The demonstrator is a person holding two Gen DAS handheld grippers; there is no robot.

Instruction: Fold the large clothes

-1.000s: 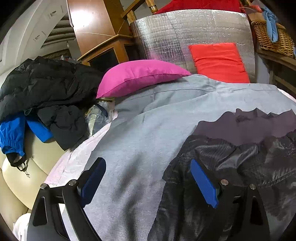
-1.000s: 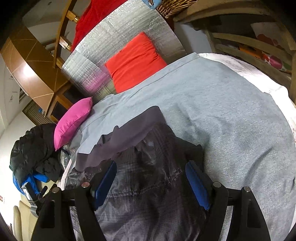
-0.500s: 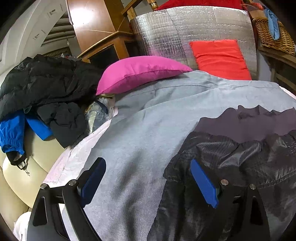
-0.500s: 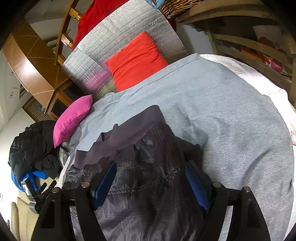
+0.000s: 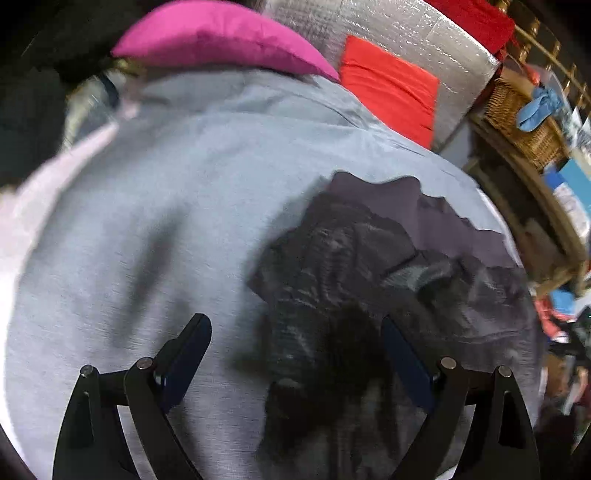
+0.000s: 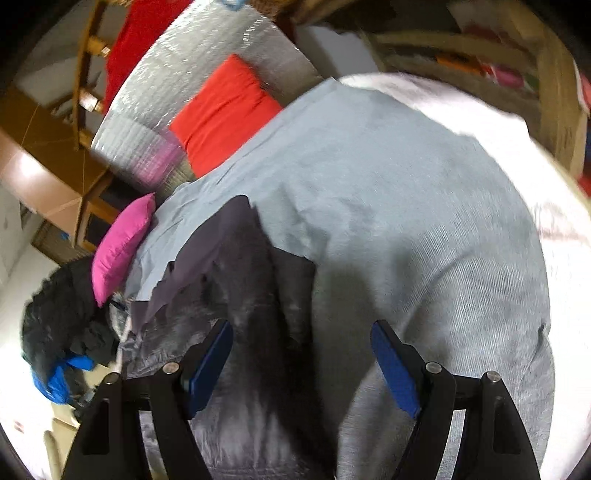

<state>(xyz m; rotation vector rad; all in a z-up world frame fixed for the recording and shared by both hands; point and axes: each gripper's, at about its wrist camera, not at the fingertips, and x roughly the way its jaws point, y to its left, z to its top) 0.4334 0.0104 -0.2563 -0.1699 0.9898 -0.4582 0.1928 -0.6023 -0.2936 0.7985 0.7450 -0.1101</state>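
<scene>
A dark grey, thin jacket (image 5: 369, 266) lies crumpled on a light grey cloth (image 5: 166, 206) that covers the bed. My left gripper (image 5: 295, 325) hangs open just above the jacket's left edge, one finger over the grey cloth and the other over the jacket. In the right wrist view the same jacket (image 6: 240, 280) sits left of centre on the grey cloth (image 6: 406, 221). Over the jacket's right edge my right gripper (image 6: 301, 332) is open, nothing pinched between its blue pads. Both views are blurred by motion.
A pink pillow (image 5: 218, 40) and a red cushion (image 5: 388, 85) rest against a silver padded panel (image 5: 399, 33) at the bed's head. A wicker basket (image 5: 524, 118) stands to the right. A heap of black and blue clothes (image 6: 59, 332) lies beside the bed.
Both grippers have dipped closer to the jacket. The left view has swung right and down, so the black clothes heap has left it; the jaws stay as wide as before.
</scene>
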